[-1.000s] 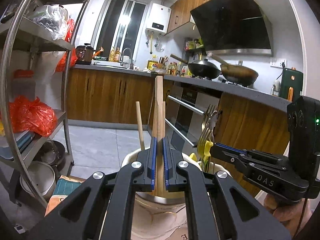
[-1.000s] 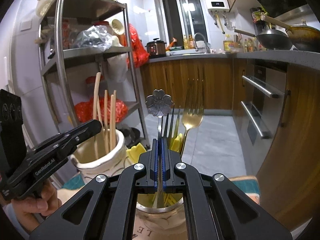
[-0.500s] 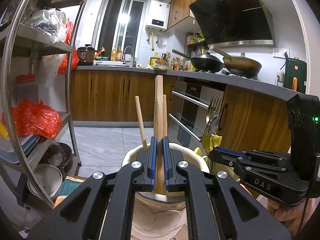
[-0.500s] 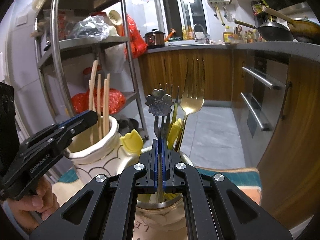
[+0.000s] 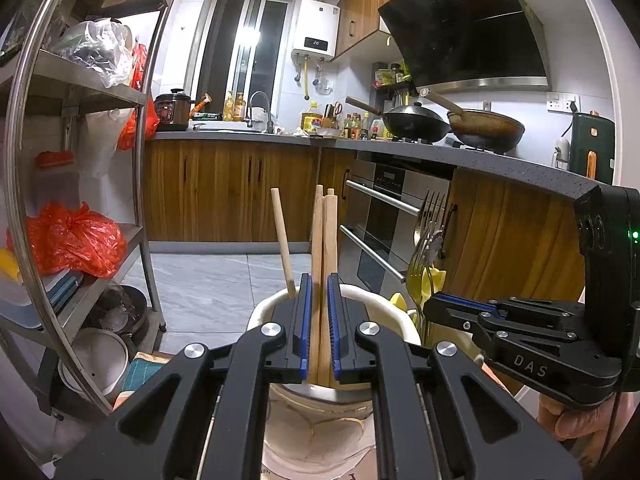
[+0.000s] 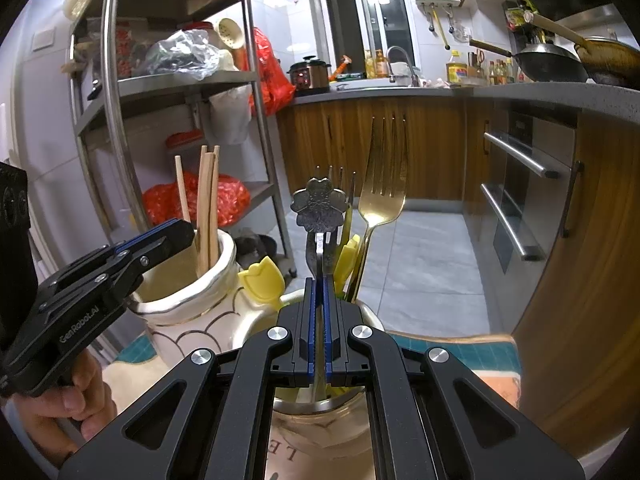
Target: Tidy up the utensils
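Note:
My left gripper (image 5: 319, 292) is shut on a pair of wooden chopsticks (image 5: 325, 232) that stand upright in a white ceramic jar (image 5: 384, 304); another chopstick (image 5: 282, 240) leans in it. My right gripper (image 6: 319, 292) is shut on the thin stem of a flower-ended metal utensil (image 6: 319, 204) above a glass jar (image 6: 320, 432). That jar holds a gold fork (image 6: 380, 196), other forks and yellow-handled pieces (image 6: 262, 280). The white jar (image 6: 188, 300) and left gripper (image 6: 120, 256) show at left in the right wrist view.
A metal shelf rack (image 5: 80, 160) with bags and bowls stands at left. Wooden cabinets, an oven (image 5: 384, 216) and a countertop with woks (image 5: 416, 122) lie ahead and right. The jars rest on a patterned mat (image 6: 472, 344).
The chopsticks have sunk lower into the white jar and the left jaws have parted slightly around them. The flower utensil has gone down toward the glass jar. Both cameras tilted a little.

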Demonstrator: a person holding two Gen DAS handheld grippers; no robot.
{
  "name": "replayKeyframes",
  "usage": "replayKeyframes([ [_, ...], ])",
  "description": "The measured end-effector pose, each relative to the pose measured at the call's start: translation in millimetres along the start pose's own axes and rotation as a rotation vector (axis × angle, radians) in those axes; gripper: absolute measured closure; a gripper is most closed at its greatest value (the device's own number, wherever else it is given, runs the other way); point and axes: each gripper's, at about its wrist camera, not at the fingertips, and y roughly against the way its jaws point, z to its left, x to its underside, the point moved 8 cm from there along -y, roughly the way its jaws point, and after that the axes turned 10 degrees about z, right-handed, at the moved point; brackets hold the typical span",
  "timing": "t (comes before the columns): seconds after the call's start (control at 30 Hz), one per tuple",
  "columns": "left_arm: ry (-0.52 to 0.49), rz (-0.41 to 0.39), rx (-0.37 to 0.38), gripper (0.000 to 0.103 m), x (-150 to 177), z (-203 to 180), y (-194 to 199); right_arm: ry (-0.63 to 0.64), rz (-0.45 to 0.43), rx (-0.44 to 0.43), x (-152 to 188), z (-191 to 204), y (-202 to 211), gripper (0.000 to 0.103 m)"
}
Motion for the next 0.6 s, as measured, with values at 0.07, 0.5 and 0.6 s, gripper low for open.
replayKeyframes([
  [0.07,-0.004,-0.001,0.002,0.095,0.4,-0.7,0.6,0.004,-0.005,-0.006,0.1,0.7,1.1,0.095],
  [0.5,-0.021,-0.039,-0.002,0.054,0.0,-1.6,24.3,0.015,-0.042,-0.007,-0.3,-0.5,18.5,0.088],
  [0.6,-0.022,-0.052,-0.009,0.047,-0.8,-1.3,33.0,0.009,-0.053,-0.001,1.6,-3.5,23.4,0.086],
])
